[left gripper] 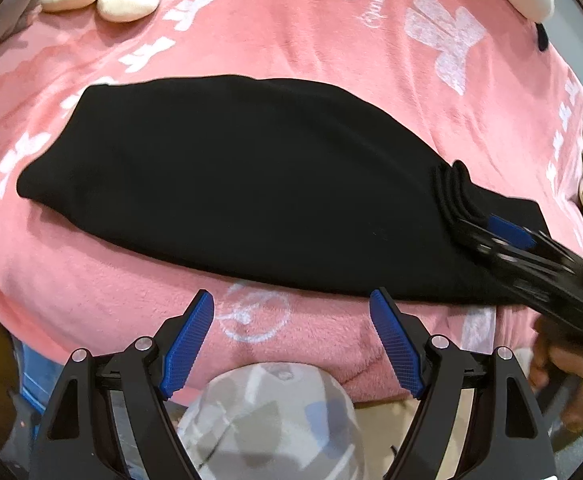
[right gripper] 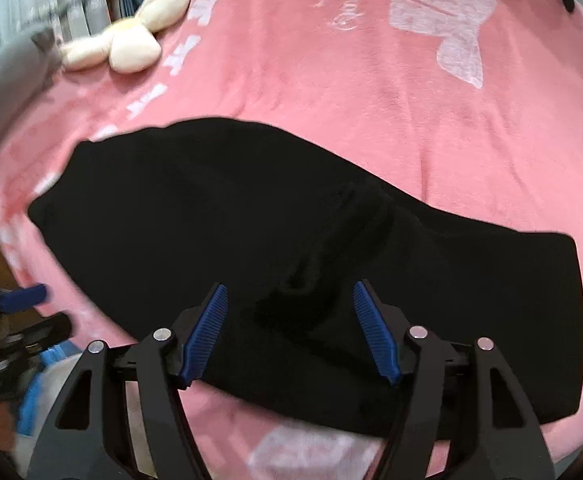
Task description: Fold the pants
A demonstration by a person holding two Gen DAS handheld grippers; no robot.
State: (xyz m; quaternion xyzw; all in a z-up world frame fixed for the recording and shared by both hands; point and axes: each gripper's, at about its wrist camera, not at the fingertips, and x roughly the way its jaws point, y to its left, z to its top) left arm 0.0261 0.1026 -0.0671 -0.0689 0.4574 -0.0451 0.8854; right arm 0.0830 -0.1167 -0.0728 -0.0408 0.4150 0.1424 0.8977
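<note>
Pants [left gripper: 227, 184] lie folded long on the pink blanket [left gripper: 331, 40].
Left gripper [left gripper: 291, 344] hangs wide open, holding nothing. Right gripper [right gripper: 289, 332] sits half open over one end, nothing pinched yet. Next, I think, it must squeeze and lift.

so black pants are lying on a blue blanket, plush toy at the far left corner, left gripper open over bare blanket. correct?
Not quite: the blanket is pink with white print, not blue. Both wrist views show it. The rest holds: the black pants lie on it, the plush toy sits at the far left, and the left gripper stands open over bare blanket, short of the pants' near edge.
</note>
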